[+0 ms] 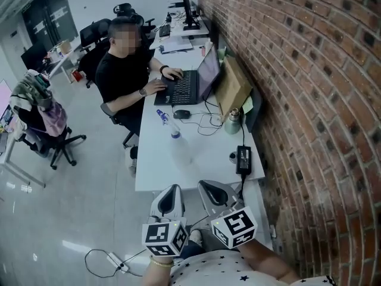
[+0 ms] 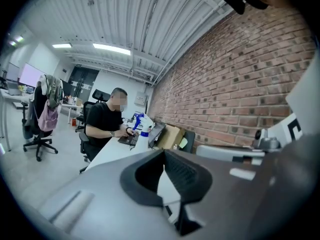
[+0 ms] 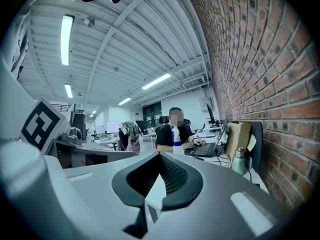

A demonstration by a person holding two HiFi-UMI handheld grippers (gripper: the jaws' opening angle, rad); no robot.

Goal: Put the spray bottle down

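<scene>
The spray bottle (image 1: 168,124), clear with a blue head and blue band, rests on the white desk (image 1: 196,159) near its left edge, a little short of the laptop. It also shows far ahead as the spray bottle (image 2: 142,127) and the spray bottle (image 3: 175,140). My left gripper (image 1: 168,200) and right gripper (image 1: 215,194) hang side by side off the desk's near end, well short of the bottle. The left gripper (image 2: 163,155) has its jaws together with nothing between them. The right gripper (image 3: 160,158) looks the same, pads meeting and empty.
A person (image 1: 128,70) types on a laptop (image 1: 190,85) at the desk's far part. A mouse (image 1: 181,114), a green flask (image 1: 232,121), a power adapter (image 1: 243,158) and cardboard (image 1: 232,85) lie by the brick wall (image 1: 309,100). A chair with clothes (image 1: 41,121) stands left.
</scene>
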